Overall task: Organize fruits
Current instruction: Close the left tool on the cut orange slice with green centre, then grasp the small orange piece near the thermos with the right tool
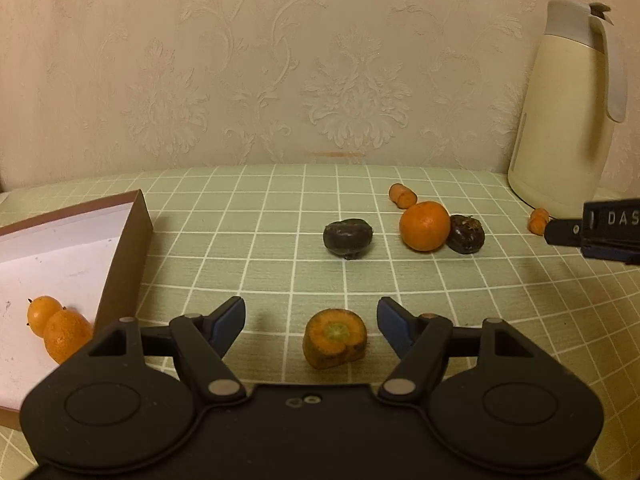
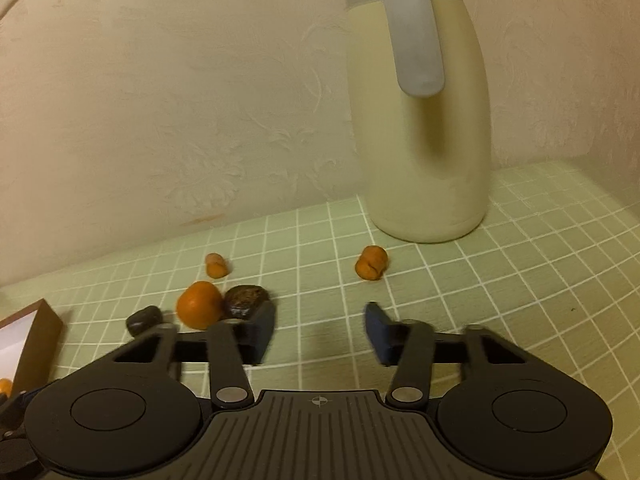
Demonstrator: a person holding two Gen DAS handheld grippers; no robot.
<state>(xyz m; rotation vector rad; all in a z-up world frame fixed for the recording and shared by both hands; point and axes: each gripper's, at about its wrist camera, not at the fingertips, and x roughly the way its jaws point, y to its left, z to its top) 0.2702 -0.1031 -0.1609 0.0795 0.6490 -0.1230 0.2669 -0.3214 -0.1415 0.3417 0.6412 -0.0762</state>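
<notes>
Green checked tablecloth (image 1: 280, 200), embossed wallpaper (image 1: 240, 60)

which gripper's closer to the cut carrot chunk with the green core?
Left. The left gripper is open with the carrot chunk sitting between its fingers, not touched. The right gripper is off to the right near the jug, nothing between its fingers.

I see matt black plastic on my left gripper (image 1: 311, 322), dull metal rivets, blue rubbery-looking pads (image 1: 230, 320). Tablecloth (image 1: 280, 200) looks smooth, slightly sheeny, vinyl maybe. Wallpaper (image 1: 240, 60) embossed, matt. Jug (image 2: 420, 140) smooth cream plastic, satin. Box (image 1: 124, 264) brown cardboard, white paper inside. Orange (image 1: 425, 225) dimpled, waxy. Carrot stub (image 1: 335, 338) rough, dull.
</notes>
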